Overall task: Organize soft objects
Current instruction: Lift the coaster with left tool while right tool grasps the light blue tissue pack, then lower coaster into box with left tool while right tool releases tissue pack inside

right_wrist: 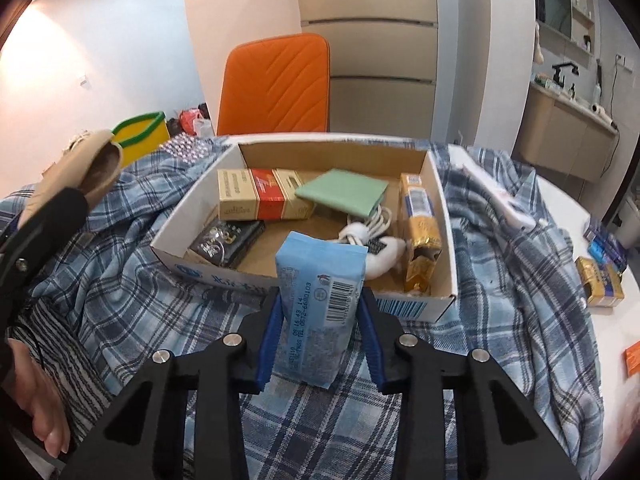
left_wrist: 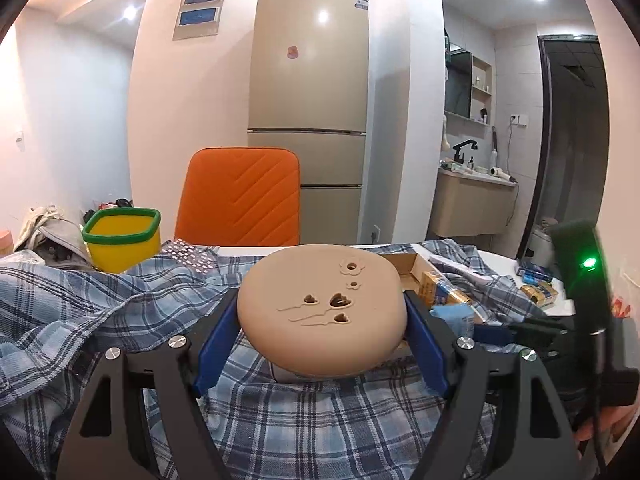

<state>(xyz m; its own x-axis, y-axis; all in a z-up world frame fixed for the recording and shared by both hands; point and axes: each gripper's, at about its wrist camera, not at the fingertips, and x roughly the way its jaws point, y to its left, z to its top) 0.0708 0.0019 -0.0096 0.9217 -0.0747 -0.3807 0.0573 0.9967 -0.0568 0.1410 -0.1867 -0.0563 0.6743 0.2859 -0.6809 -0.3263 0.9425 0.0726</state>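
The left claw [left_wrist: 320, 320] gripped a tan slipper [left_wrist: 320, 312] above the plaid shirt [left_wrist: 120, 304]. The right claw [right_wrist: 320, 320] pinched a blue tissue pack [right_wrist: 320, 300] upright before the cardboard box [right_wrist: 440, 208], probably to drop it inside.

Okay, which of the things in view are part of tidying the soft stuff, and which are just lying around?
Part of the job:
- tan slipper, held in the left gripper
- blue tissue pack, held in the right gripper
- cardboard box
- plaid shirt spread under the box

Just lying about:
- orange chair
- yellow tub
- fridge
- gold carton on the table
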